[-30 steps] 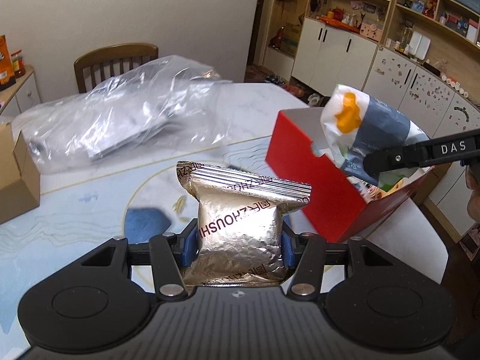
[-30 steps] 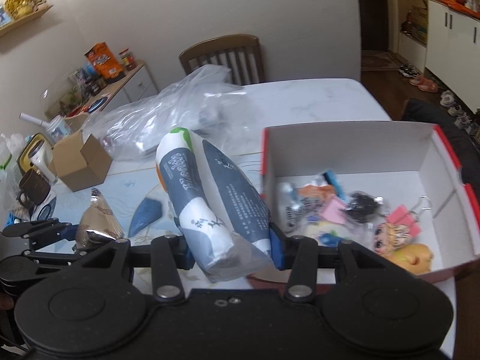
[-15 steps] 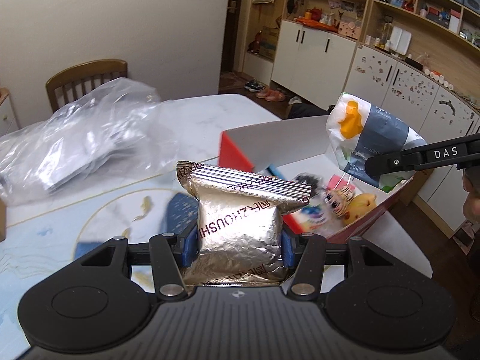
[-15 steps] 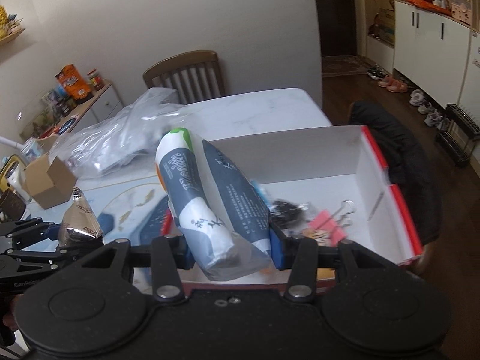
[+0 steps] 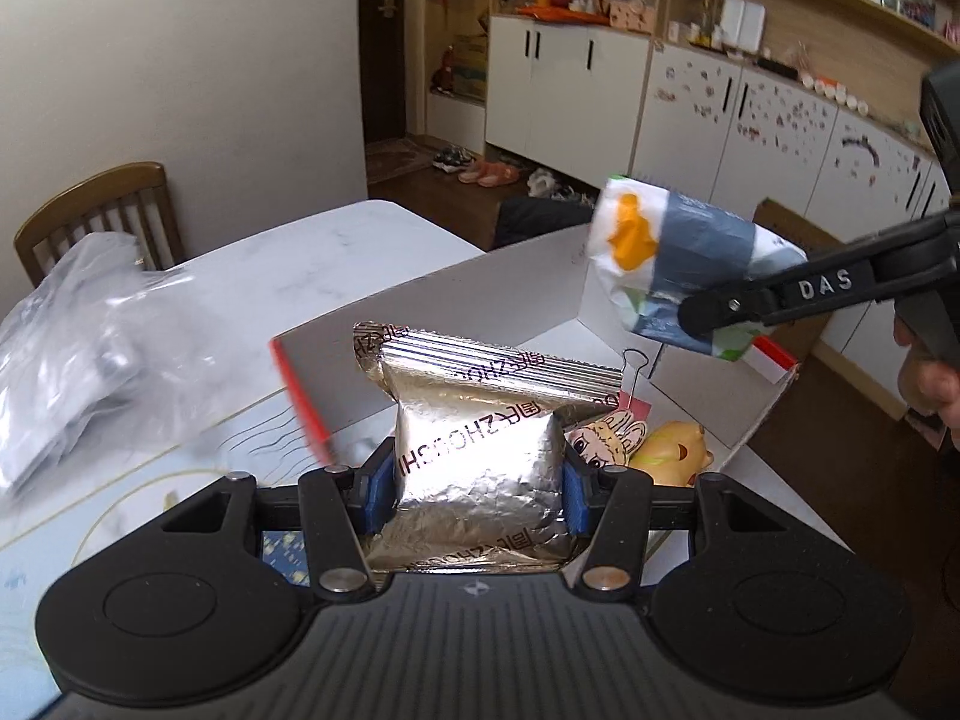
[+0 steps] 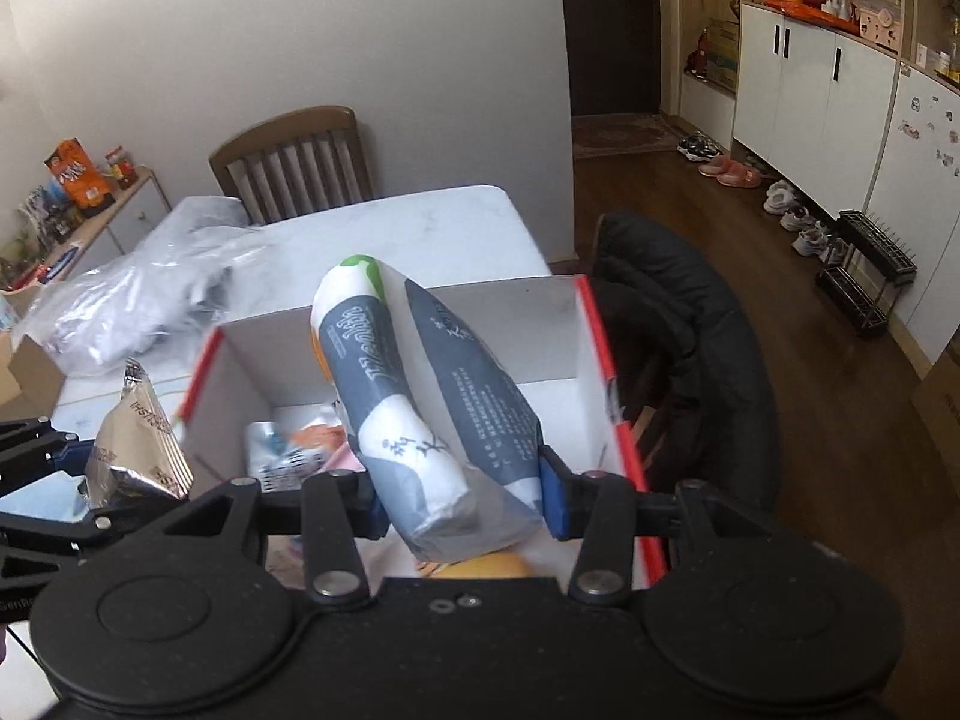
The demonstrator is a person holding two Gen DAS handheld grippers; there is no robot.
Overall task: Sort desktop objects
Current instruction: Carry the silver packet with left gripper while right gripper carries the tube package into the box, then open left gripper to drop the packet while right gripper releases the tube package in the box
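Observation:
My left gripper (image 5: 479, 495) is shut on a silver foil snack packet (image 5: 480, 438) and holds it above the near left part of a red box with white inside (image 5: 456, 306). My right gripper (image 6: 459, 507) is shut on a grey and white snack bag (image 6: 420, 396), held above the same box (image 6: 558, 324). The bag also shows in the left wrist view (image 5: 678, 264), high over the box's right side. The foil packet shows at the left of the right wrist view (image 6: 135, 444). Inside the box lie small items: a doll face (image 5: 606, 435), a yellow toy (image 5: 672, 450), a binder clip (image 5: 633, 372).
A crumpled clear plastic bag (image 5: 90, 336) lies on the white table (image 5: 312, 252) left of the box. A wooden chair (image 6: 294, 168) stands at the far end. A black chair (image 6: 690, 336) sits right of the box. A cardboard box (image 6: 24, 372) is at the far left.
Both grippers have moved right, from beside the box to above it, each carrying its packet. The box's inside now lies under both.

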